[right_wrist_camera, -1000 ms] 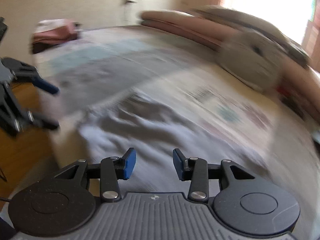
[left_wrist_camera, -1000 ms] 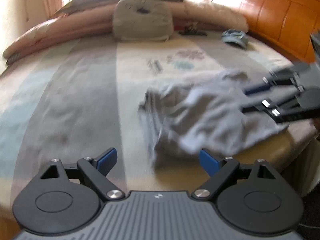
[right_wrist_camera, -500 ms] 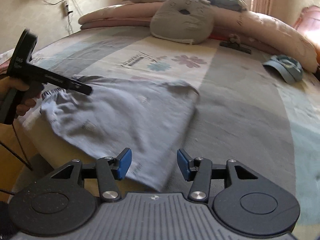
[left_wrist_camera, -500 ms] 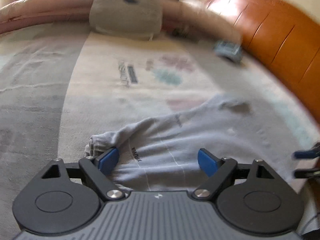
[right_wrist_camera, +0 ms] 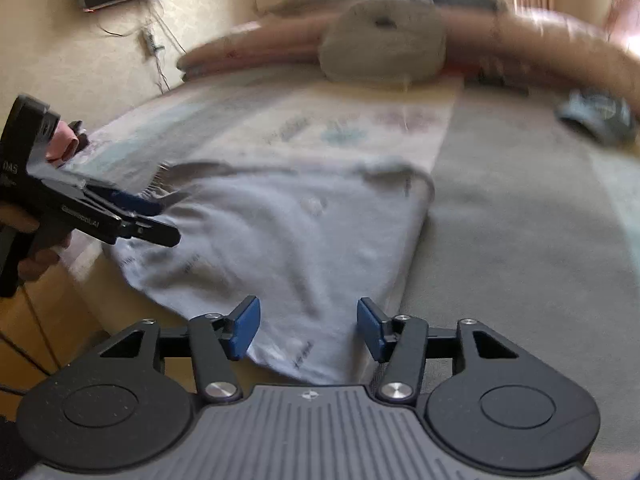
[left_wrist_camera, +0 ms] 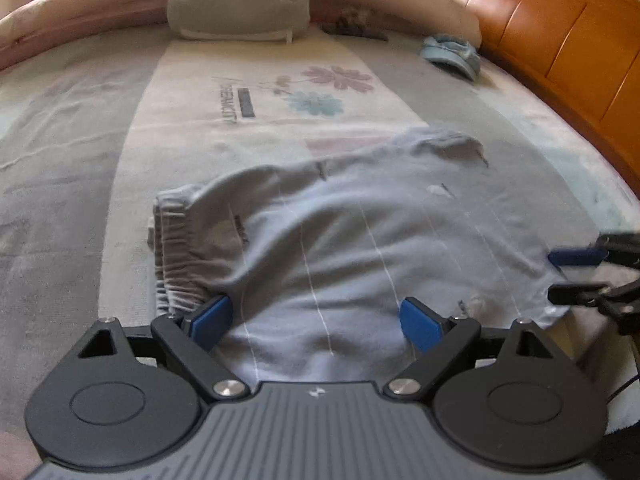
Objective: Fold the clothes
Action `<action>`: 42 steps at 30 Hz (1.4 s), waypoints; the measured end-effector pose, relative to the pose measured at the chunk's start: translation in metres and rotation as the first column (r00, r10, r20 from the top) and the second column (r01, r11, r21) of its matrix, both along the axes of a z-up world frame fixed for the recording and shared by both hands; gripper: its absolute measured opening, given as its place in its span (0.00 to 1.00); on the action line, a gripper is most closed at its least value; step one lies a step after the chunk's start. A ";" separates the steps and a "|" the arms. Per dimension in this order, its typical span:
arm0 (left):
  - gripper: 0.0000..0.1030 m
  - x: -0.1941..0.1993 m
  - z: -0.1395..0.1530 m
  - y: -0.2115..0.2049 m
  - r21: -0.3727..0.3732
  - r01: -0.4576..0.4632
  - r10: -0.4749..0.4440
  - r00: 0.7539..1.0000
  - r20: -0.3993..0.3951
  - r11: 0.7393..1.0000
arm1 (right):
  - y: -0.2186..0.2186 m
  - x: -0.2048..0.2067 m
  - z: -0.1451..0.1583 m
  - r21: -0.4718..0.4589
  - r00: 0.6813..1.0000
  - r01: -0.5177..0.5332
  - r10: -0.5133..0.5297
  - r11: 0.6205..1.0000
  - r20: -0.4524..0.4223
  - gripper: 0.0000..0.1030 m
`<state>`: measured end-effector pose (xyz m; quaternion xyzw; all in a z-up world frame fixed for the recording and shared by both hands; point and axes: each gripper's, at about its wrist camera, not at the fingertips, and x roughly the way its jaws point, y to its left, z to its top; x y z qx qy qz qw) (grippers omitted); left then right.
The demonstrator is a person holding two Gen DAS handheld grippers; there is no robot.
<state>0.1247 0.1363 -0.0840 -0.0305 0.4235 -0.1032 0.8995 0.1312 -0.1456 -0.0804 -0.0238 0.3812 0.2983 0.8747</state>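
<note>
Shorts (left_wrist_camera: 340,240) of pale grey cloth, with thin white lines running down them, lie spread at the near edge of the bed (left_wrist_camera: 72,184), their gathered waistband (left_wrist_camera: 176,248) bunched at the left in the left wrist view. The left gripper (left_wrist_camera: 316,318) hangs over the near hem with its blue pads wide apart, gripping nothing. The right gripper (right_wrist_camera: 308,326) sits over the opposite corner of the cloth, jaws opening (fabric lies under the gap, but the pads are clear of it). Farther out on the striped, flower-printed bedspread sit a grey cushion (left_wrist_camera: 240,0), a rolled pink quilt (left_wrist_camera: 412,4) and a blue cap (left_wrist_camera: 452,54), with the orange wooden headboard (left_wrist_camera: 560,48) at the right.
</note>
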 end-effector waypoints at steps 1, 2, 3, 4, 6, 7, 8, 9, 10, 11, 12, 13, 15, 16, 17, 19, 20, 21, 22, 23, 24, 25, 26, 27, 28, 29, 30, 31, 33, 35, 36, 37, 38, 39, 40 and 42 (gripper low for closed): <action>0.89 -0.003 0.004 -0.002 0.011 -0.003 0.003 1.000 0.002 1.000 | -0.002 0.003 -0.003 0.000 1.000 0.011 -0.011 1.000 -0.020 0.56; 0.89 -0.005 0.008 -0.005 0.021 0.005 -0.005 1.000 0.014 1.000 | -0.005 0.003 0.000 0.017 1.000 0.007 -0.007 1.000 -0.018 0.56; 0.89 -0.008 0.011 -0.008 0.033 0.016 -0.017 0.999 0.031 0.999 | -0.008 0.005 0.003 0.032 1.000 0.006 -0.005 0.999 -0.016 0.56; 0.89 -0.009 0.013 -0.011 0.034 0.035 -0.036 0.998 0.044 0.999 | -0.010 0.007 0.008 0.044 1.000 0.010 -0.009 0.999 -0.005 0.56; 0.89 -0.007 0.015 -0.016 0.028 0.071 -0.073 0.995 0.061 0.997 | -0.008 0.017 0.018 0.065 1.000 0.008 -0.010 0.998 0.029 0.57; 0.89 -0.004 0.013 -0.018 0.023 0.075 -0.076 0.995 0.059 0.997 | -0.006 0.023 0.021 0.074 0.999 0.005 -0.008 0.997 0.042 0.57; 0.89 0.000 0.009 -0.018 0.017 0.066 -0.067 0.997 0.048 0.998 | -0.003 0.029 0.022 0.083 0.999 0.001 -0.004 0.997 0.047 0.57; 0.89 0.002 0.005 -0.016 0.018 0.043 -0.043 0.998 0.034 0.999 | 0.001 0.036 0.020 0.091 0.999 -0.005 0.001 0.996 0.047 0.57; 0.89 0.004 0.000 -0.014 0.022 0.015 -0.015 1.000 0.020 1.000 | 0.004 0.043 0.014 0.092 0.999 -0.011 0.008 0.996 0.035 0.57; 0.89 0.006 -0.005 -0.011 0.028 -0.013 0.013 1.000 0.005 1.000 | 0.006 0.051 0.005 0.077 1.000 -0.004 0.003 0.997 0.013 0.57; 0.89 0.006 -0.005 -0.010 0.036 -0.012 0.012 1.000 0.005 0.999 | 0.007 0.057 -0.004 0.051 1.000 0.016 -0.016 0.999 -0.010 0.53; 0.89 0.004 -0.002 -0.010 0.047 -0.001 0.000 1.000 0.011 0.999 | 0.004 0.060 -0.011 0.040 0.999 0.028 -0.027 0.999 -0.017 0.51; 0.89 0.001 0.003 -0.009 0.067 0.022 -0.024 0.999 0.023 0.997 | -0.004 0.062 -0.006 0.073 0.999 0.026 -0.024 0.997 -0.025 0.51; 0.89 0.000 0.005 -0.009 0.078 0.034 -0.036 0.999 0.028 0.996 | -0.006 0.064 -0.002 0.080 0.999 0.035 -0.033 0.996 -0.023 0.52; 0.89 -0.001 0.008 -0.009 0.088 0.045 -0.048 0.998 0.034 0.995 | -0.007 0.066 0.003 0.087 0.999 0.039 -0.038 0.995 -0.014 0.53; 0.89 0.004 0.014 -0.011 0.077 0.062 -0.067 0.996 0.061 0.995 | -0.004 0.075 0.013 0.102 0.999 0.027 -0.030 0.994 0.029 0.55; 0.90 0.009 0.015 -0.011 0.062 0.062 -0.066 0.995 0.069 0.996 | 0.000 0.083 0.014 0.102 0.999 0.021 -0.025 0.995 0.038 0.55; 0.90 0.015 0.014 -0.012 0.046 0.058 -0.062 0.995 0.075 0.997 | 0.005 0.091 0.014 0.101 0.999 0.016 -0.021 0.995 0.047 0.55; 0.90 0.020 0.014 -0.012 0.031 0.055 -0.057 0.995 0.080 0.998 | 0.009 0.099 0.015 0.101 0.998 0.011 -0.017 0.995 0.056 0.55; 0.90 0.025 0.011 -0.011 0.027 0.040 -0.042 0.996 0.080 0.999 | 0.014 0.107 0.014 0.097 0.998 0.008 -0.014 0.995 0.060 0.55; 0.90 0.029 0.006 -0.009 0.032 0.014 -0.016 0.997 0.071 0.999 | 0.017 0.116 0.008 0.082 0.999 0.013 -0.017 0.997 0.050 0.55; 0.90 0.032 0.000 -0.005 0.038 -0.018 0.016 0.999 0.052 0.999 | 0.018 0.124 0.000 0.057 0.999 0.027 -0.029 0.998 0.032 0.55; 0.89 0.035 -0.007 0.000 0.044 -0.051 0.050 0.998 0.031 0.998 | 0.016 0.130 -0.009 0.039 0.999 0.044 -0.045 0.998 0.018 0.51; 0.90 0.035 -0.008 0.001 0.042 -0.058 0.056 0.998 0.029 0.997 | 0.011 0.132 -0.013 0.058 0.998 0.047 -0.048 0.997 0.027 0.49; 0.90 0.033 -0.007 0.002 0.036 -0.054 0.053 0.998 0.034 0.998 | 0.007 0.133 -0.012 0.076 0.998 0.049 -0.051 0.996 0.022 0.49; 0.90 0.032 -0.006 0.003 0.030 -0.050 0.049 0.998 0.039 0.998 | 0.005 0.134 -0.008 0.079 0.998 0.059 -0.061 0.995 0.012 0.49; 0.90 0.032 -0.003 0.002 0.036 -0.046 0.045 0.998 0.037 0.998 | 0.004 0.133 -0.004 0.079 0.998 0.068 -0.069 0.995 0.010 0.50; 0.90 0.032 0.000 -0.001 0.044 -0.036 0.035 0.999 0.042 0.998 | 0.004 0.132 0.002 0.075 0.997 0.074 -0.076 0.994 0.026 0.50; 0.90 0.032 0.006 -0.007 0.056 -0.009 0.006 0.998 0.064 0.998 | 0.006 0.129 0.010 0.086 0.997 0.057 -0.061 0.995 0.051 0.52; 0.90 0.033 0.006 -0.010 0.070 0.000 -0.005 0.997 0.080 0.998 | 0.012 0.129 0.014 0.093 0.997 0.028 -0.034 0.995 0.064 0.54; 0.90 0.037 0.002 -0.009 0.074 -0.015 0.011 0.998 0.062 0.997 | 0.016 0.130 0.011 0.080 0.997 0.025 -0.031 0.996 0.065 0.55; 0.90 0.040 -0.001 -0.007 0.078 -0.034 0.031 0.999 0.039 0.996 | 0.020 0.134 0.006 0.061 0.998 0.032 -0.036 0.998 0.055 0.55; 0.91 0.044 -0.005 -0.005 0.081 -0.052 0.051 0.999 0.015 0.995 | 0.022 0.137 0.000 0.042 0.998 0.046 -0.047 0.998 0.032 0.55; 0.91 0.045 -0.004 -0.005 0.080 -0.061 0.060 0.998 0.006 0.995 | 0.021 0.139 -0.006 0.035 0.998 0.061 -0.061 0.998 0.010 0.54; 0.91 0.046 -0.001 -0.006 0.085 -0.068 0.069 0.998 -0.008 0.994 | 0.018 0.138 -0.009 0.047 0.997 0.073 -0.073 0.996 0.005 0.54; 0.91 0.044 0.006 -0.012 0.119 -0.069 0.072 0.997 -0.021 0.991 | 0.012 0.127 -0.002 0.059 0.996 0.083 -0.084 0.995 0.010 0.55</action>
